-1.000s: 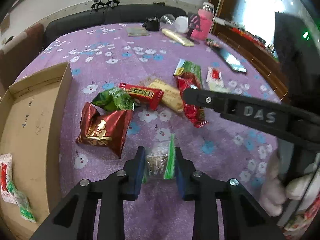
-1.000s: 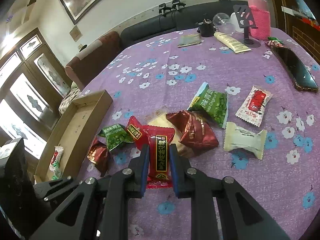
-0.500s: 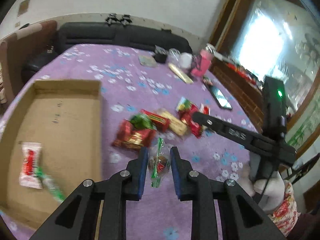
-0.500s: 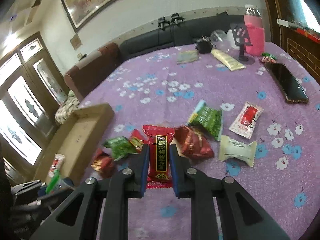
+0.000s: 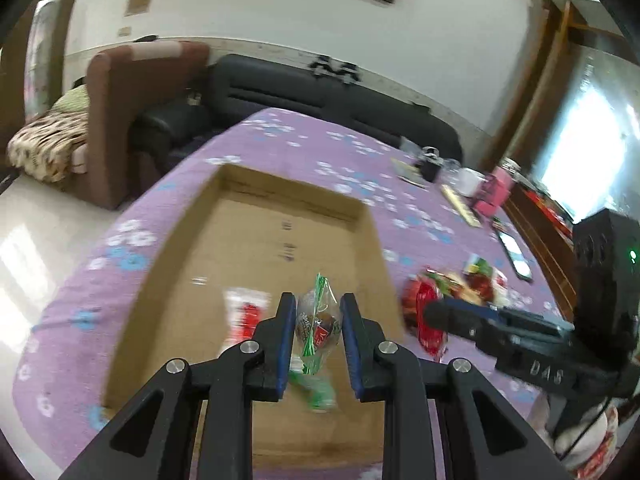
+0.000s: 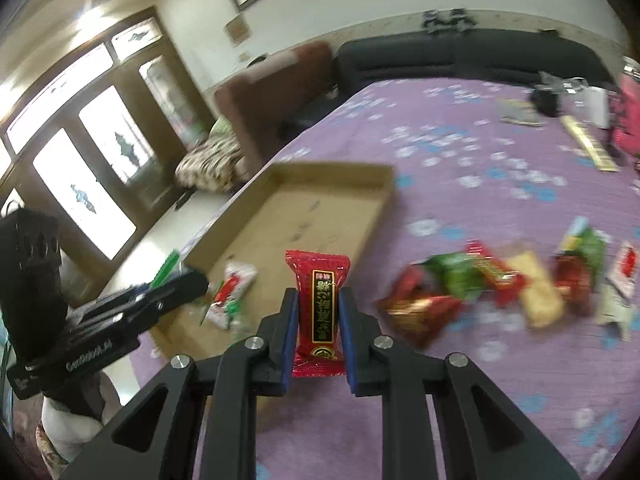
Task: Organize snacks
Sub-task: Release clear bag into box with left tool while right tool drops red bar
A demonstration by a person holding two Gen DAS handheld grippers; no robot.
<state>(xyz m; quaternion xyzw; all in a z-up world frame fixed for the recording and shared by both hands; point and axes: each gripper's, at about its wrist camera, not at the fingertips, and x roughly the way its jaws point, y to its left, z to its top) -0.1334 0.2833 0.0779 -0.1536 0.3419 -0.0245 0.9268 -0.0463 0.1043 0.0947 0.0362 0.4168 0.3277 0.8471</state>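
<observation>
Over the shallow brown cardboard tray (image 5: pixel 256 240) at the left of the purple flowered tablecloth (image 5: pixel 280 136), the left gripper (image 5: pixel 318 332) now hangs; a second ago it was low over the cloth to the right of the tray, beside the snack pile. Its blue-padded jaws are closed to a narrow gap on a small clear plastic packet with green stripes and a dark sweet inside (image 5: pixel 318 320). The packet stands with its long axis roughly upright, its twisted green tip pointing up and away toward the far wall of the tray. Beneath it on the tray floor lie a white and red wrapped snack (image 5: pixel 245 312) and a blurred green wrapper (image 5: pixel 316 390), at the near end.

To the right, the right gripper (image 6: pixel 318 322) has lifted off the pile and swung left, toward the tray's near right corner. Its jaws are pinched on a red rectangular sweet wrapper with a black and gold label (image 6: pixel 319 312), held upright, long axis running up and away between the fingers, the crimped top edge clear above the fingertips. It is above the cloth just right of the tray, not yet over it.

Farther right on the cloth lies the loose heap of red, green and pale yellow snack packets (image 6: pixel 500 284), blurred. At the far right edge stand a pink bottle (image 5: pixel 496 192) and a dark phone (image 5: pixel 516 254).
</observation>
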